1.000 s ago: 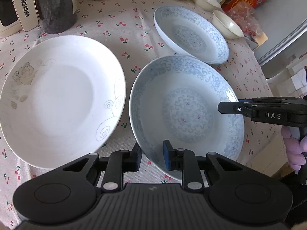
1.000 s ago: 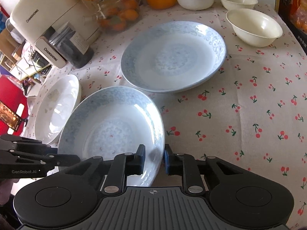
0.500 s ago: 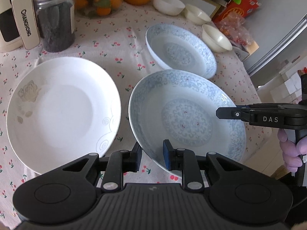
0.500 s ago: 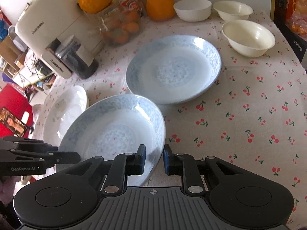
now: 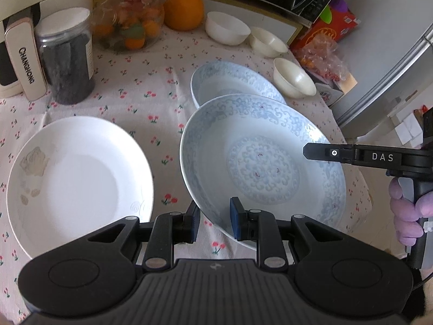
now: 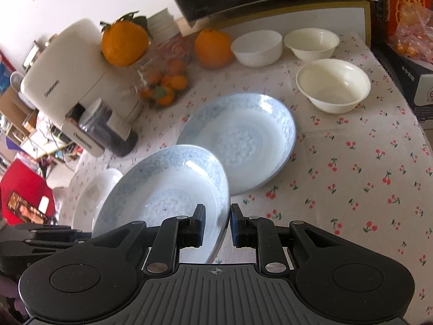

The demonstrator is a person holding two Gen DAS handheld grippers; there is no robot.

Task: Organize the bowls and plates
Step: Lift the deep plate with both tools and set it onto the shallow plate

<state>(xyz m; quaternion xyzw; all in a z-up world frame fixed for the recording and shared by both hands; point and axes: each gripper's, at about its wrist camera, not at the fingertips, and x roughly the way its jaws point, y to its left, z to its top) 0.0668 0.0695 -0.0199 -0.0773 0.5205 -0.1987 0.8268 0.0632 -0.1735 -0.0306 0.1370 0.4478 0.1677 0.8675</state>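
Left wrist view, operator: report the grip state.

Technician: The left gripper (image 5: 213,220) is clenched on the near rim of the blue-patterned plate (image 5: 262,168); one pad sits under the rim, the other inside it. The plate is tilted and held above the cherry-print tablecloth (image 5: 151,94).

Operator: And the right gripper?

Technician: In the right wrist view, the right gripper (image 6: 216,223) is clamped on the opposite rim of the same plate (image 6: 165,192), rim between both pads. Its black body (image 5: 365,158) enters the left view from the right side, held by a hand in a purple glove (image 5: 408,214).

Operator: Position of the other dishes?

Technician: A second blue-patterned plate (image 6: 238,140) lies flat on the cloth just beyond the held plate; the held plate's far edge overlaps it in the left wrist view. A white plate (image 5: 75,184) with a faint flower mark lies flat to the left, apart from both. Three white bowls (image 6: 333,85) stand near the far right corner, separate from one another.

Operator: Other items?

Technician: A dark jar (image 5: 67,57), a cream appliance (image 6: 65,81), a glass jar of small fruit (image 5: 130,19) and two oranges (image 6: 213,47) stand along the back of the table.
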